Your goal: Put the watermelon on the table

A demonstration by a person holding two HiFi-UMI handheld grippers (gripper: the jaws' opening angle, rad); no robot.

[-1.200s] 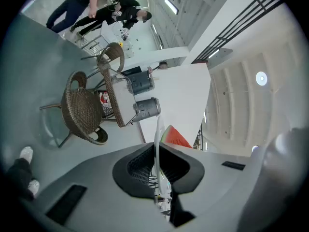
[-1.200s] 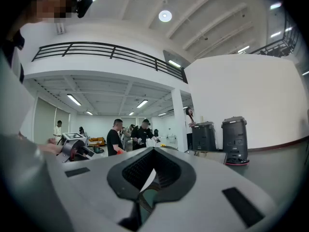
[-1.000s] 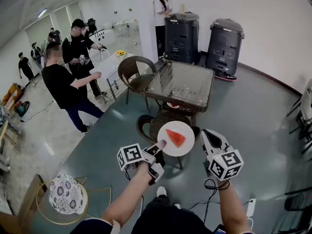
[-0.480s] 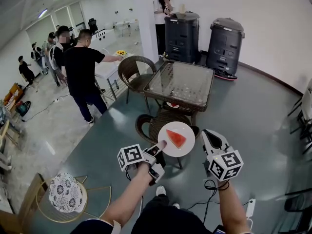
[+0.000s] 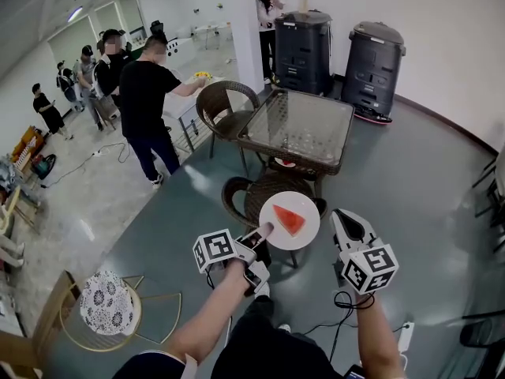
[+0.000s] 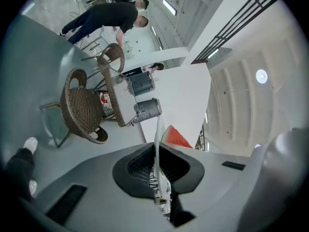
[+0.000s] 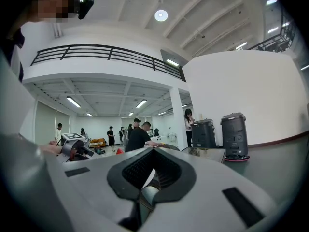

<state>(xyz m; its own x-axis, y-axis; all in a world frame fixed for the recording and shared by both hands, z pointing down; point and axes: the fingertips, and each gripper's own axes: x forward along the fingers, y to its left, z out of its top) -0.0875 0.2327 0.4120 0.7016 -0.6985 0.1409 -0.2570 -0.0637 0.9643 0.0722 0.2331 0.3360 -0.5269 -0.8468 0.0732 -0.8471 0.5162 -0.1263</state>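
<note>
While pinched at its rim by closed left gripper (image 5: 264, 230): white plate (image 5: 288, 242), watermelon slice (image 5: 289, 219) lying on it, above wicker chair (image 5: 251, 200), short of glass-topped table (image 5: 300, 125). Right gripper (image 5: 348, 224) closed, empty. Keep level; carry over chair; set flat on glass before unclamping.

Head view: the white plate (image 5: 289, 220) covers much of the wicker chair (image 5: 264, 189) beneath it. A red-and-white thing (image 5: 284, 163) under the glass table (image 5: 304, 121) is too small to identify. Left gripper view: the plate stands edge-on, hiding most of the watermelon slice (image 6: 177, 138).
</note>
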